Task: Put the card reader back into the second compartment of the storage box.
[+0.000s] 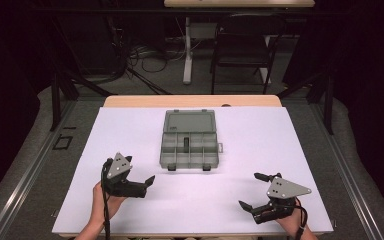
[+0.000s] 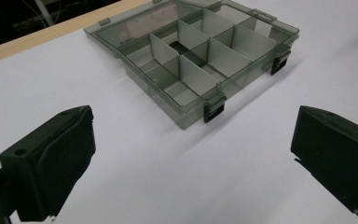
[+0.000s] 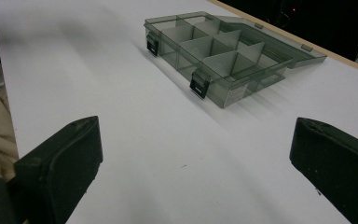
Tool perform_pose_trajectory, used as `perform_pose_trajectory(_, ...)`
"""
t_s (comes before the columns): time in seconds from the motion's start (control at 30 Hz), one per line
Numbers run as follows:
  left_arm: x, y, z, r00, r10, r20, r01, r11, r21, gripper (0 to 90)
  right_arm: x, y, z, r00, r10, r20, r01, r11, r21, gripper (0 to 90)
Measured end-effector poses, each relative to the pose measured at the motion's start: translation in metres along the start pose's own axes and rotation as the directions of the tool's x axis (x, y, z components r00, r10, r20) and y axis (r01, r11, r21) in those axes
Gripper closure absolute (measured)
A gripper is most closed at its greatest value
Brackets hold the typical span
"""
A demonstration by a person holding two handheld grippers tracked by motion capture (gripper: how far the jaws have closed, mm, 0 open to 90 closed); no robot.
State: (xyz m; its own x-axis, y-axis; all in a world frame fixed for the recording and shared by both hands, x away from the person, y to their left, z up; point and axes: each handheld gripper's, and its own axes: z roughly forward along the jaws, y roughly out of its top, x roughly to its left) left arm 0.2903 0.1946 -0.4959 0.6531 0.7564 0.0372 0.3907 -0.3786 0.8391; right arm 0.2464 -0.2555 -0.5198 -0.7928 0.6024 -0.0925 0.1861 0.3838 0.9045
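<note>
An open, clear grey organiser box (image 1: pixel 188 145) is seen at the desk (image 1: pixel 260 135) centre, lid laid back flat, w/ a small dark item (image 1: pixel 186 142) in a middle compartment. The left gripper (image 1: pixel 147 182) is held near-left of the box, the right gripper (image 1: pixel 252 192) near-right; both sets of fingers are spread wide, nothing held.

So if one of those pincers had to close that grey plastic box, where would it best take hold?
Probably the far edge of the lid, which lies folded flat on the table behind the compartment tray. The hinge runs between them, so that edge swings furthest. The open left gripper might come over from the side, since the lid's thin rim fits between its jaws.
</note>
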Motion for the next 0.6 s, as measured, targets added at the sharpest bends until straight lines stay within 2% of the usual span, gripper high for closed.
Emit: perform_pose_trajectory(0.6,-0.003,-0.021,-0.014,1.0000,-0.007,0.000,0.007,0.9999,0.009,0.0,0.000,0.000,0.000,1.0000,0.001,0.000,-0.001,1.000,0.005,1.9)
